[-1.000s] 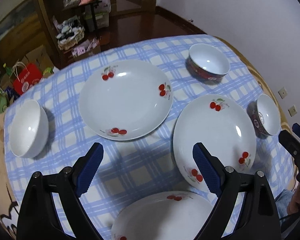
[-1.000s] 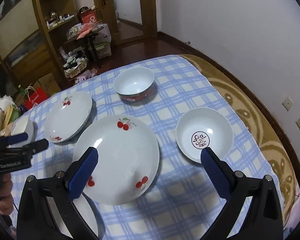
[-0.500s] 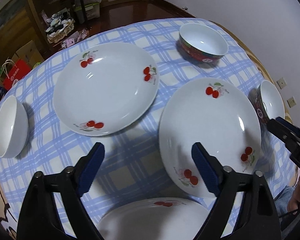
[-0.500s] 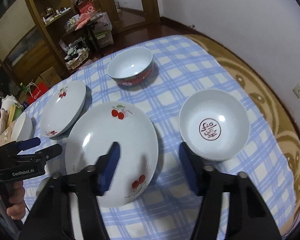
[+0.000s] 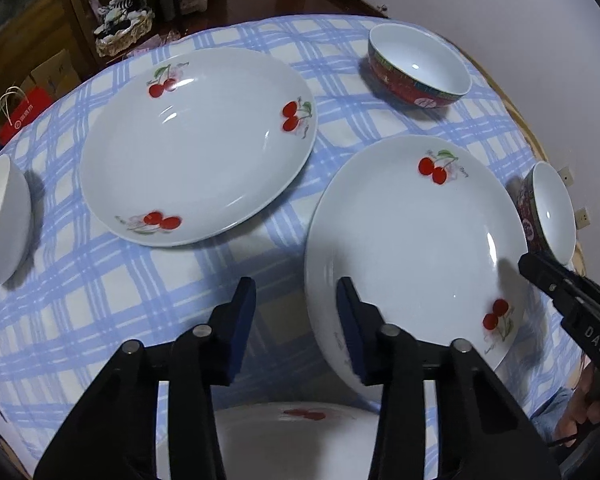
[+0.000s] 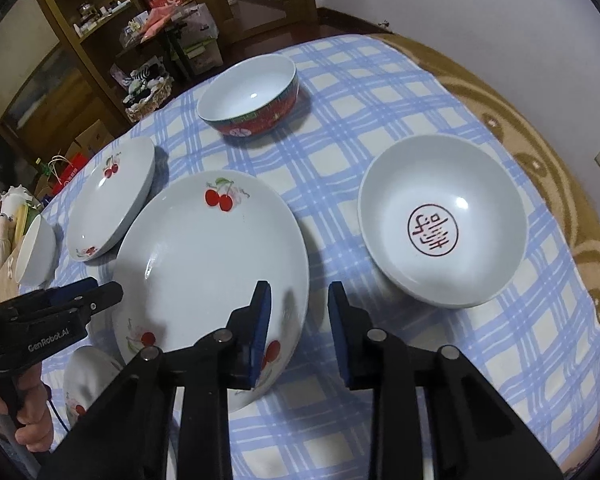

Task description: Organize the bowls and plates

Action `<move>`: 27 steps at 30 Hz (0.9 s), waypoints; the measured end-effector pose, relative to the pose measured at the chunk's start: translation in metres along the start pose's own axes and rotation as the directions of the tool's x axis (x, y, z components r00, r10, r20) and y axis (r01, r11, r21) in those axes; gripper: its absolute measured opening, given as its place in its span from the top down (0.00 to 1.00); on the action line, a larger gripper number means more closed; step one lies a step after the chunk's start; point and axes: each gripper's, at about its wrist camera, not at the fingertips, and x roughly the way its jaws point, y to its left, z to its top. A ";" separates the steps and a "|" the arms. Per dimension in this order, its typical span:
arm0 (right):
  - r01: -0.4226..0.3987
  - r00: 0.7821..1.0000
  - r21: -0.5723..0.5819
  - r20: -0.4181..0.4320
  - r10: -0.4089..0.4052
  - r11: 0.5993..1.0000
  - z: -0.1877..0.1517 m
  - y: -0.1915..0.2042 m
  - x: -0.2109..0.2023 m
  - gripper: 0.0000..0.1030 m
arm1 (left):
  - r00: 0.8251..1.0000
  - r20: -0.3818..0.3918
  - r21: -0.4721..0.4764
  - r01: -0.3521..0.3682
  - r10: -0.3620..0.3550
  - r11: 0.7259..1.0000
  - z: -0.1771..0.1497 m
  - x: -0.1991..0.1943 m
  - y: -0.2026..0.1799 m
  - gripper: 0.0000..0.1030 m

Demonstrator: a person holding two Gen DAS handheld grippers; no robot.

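Plates with cherry prints lay on the checked tablecloth [image 5: 100,280], and the middle cherry plate [image 5: 416,240] sat between the two grippers: its left rim ran under the left gripper [image 5: 296,320], its right rim between the fingers of the right gripper [image 6: 298,320]. Both pairs of jaws had just been closing and stood partly open, with no pad seen pressing on the china. Compared with a second earlier, both grippers had dropped nearer this plate.

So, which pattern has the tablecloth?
The tablecloth has blue checks on white, clearest in the right wrist view.
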 end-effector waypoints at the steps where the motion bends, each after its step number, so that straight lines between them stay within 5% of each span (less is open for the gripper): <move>1: -0.002 1.000 -0.001 -0.004 0.002 1.000 0.000 0.000 0.002 0.76 | 1.000 0.016 -0.003 0.000 0.000 1.000 0.000 0.000 0.000 0.63; 6: 0.016 0.999 -0.017 -0.036 -0.016 1.000 0.001 0.001 0.013 0.81 | 1.000 0.025 -0.001 0.016 -0.016 1.000 0.002 0.006 0.001 0.69; 12: -0.016 0.999 -0.011 -0.050 0.015 1.000 0.001 -0.001 0.019 0.91 | 0.997 -0.009 -0.015 0.080 -0.080 0.997 0.005 0.018 0.003 0.87; 20: -0.049 0.998 0.032 -0.049 0.050 0.998 0.001 -0.008 0.022 0.91 | 0.997 0.067 0.091 0.041 -0.047 0.995 -0.001 0.009 -0.009 0.87; 27: -0.055 0.998 0.029 -0.033 0.056 0.998 0.001 -0.005 0.015 0.91 | 0.997 0.046 0.045 0.058 -0.060 0.997 0.002 0.005 -0.004 0.87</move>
